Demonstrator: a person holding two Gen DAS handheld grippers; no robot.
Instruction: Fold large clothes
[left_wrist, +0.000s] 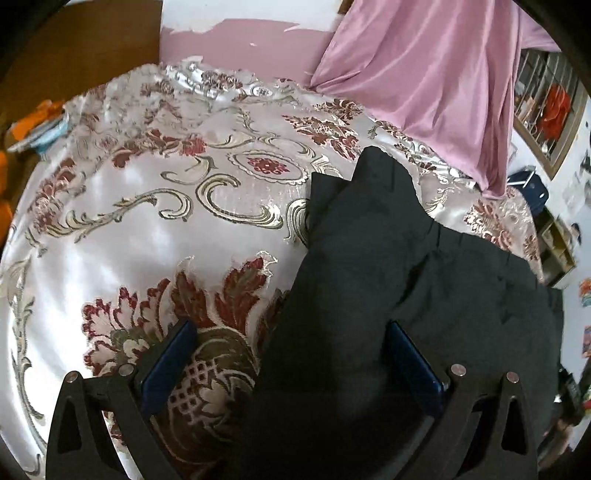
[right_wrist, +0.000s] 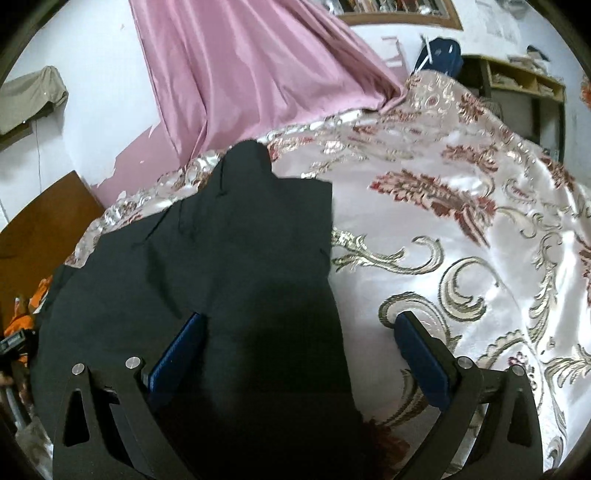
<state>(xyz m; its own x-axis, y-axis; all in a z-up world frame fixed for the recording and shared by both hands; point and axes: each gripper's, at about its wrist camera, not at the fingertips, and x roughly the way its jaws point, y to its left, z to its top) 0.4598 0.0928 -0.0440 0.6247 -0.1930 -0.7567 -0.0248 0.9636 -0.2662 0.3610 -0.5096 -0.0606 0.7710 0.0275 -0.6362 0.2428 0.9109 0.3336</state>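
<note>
Black trousers (left_wrist: 388, 280) lie partly folded on the bed's brocade cover (left_wrist: 147, 229), near its edge. Both the left hand-held gripper (left_wrist: 291, 354) and right hand-held gripper (right_wrist: 301, 343) hang above them with fingers spread wide, gripping nothing. The fold seems mid-way; next, each should pinch a near edge.

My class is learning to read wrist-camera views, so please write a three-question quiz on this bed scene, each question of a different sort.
1. True or false: the left gripper is open, with the dark garment between its jaws.
2. What does the dark garment lie on?
A. the floral bedspread
B. a wooden floor
C. a glass table
3. Fill in: the curtain hanging beyond the bed is ____ in colour.

Key: 1 true; 2 A; 3 pink. The right gripper is open too.
</note>
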